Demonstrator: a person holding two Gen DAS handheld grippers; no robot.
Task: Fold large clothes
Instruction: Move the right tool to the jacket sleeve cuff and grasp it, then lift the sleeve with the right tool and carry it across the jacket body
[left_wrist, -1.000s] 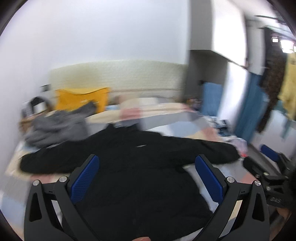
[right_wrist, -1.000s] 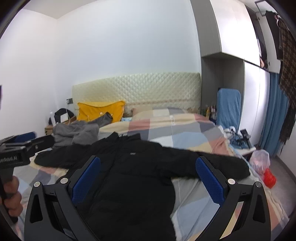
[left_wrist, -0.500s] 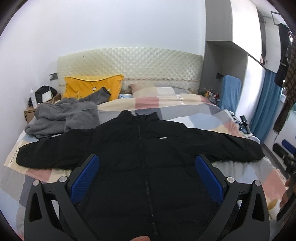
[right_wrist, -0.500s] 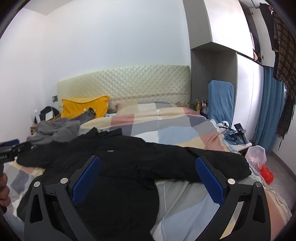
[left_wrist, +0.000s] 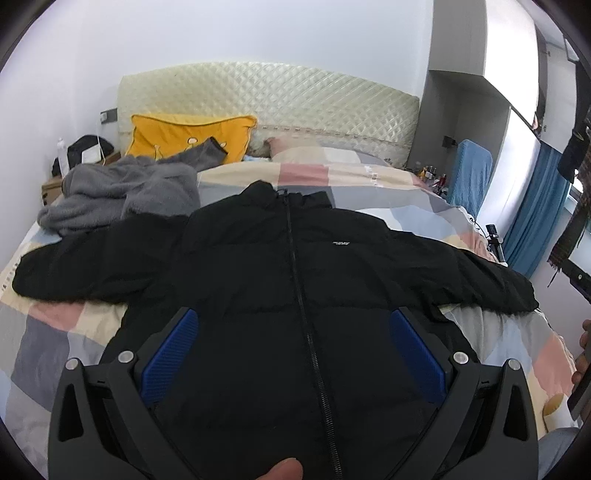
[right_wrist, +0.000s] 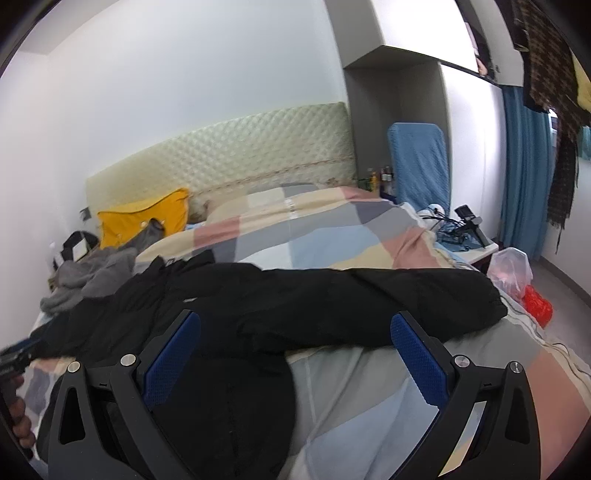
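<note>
A: What does the left wrist view show?

B: The left claw (left_wrist: 295, 347) is spread wide with nothing between its blue pads, poised above the lower front of the black jacket (left_wrist: 280, 280). The jacket lies flat and zipped on the patchwork bed (left_wrist: 354, 177), collar toward the far headboard (left_wrist: 280, 92), both sleeves stretched out left and right.

A: Anything beside it?

B: A grey fleece garment (left_wrist: 118, 195) is heaped at the far left, touching the jacket's left sleeve, with a yellow pillow (left_wrist: 184, 136) behind it. A fingertip (left_wrist: 282, 469) shows at the near edge.

A: And the right wrist view?

B: The right claw (right_wrist: 295, 350) is likewise released and empty, low over the bed near the jacket's right side. The jacket's right sleeve (right_wrist: 388, 302) runs across between the pads' far ends, its cuff toward the right edge of the bed. Farther right stand a blue chair (right_wrist: 419, 162) and a blue curtain (right_wrist: 521, 166). At the far left edge a hand (right_wrist: 18, 424) grips the other tool's handle.
</note>
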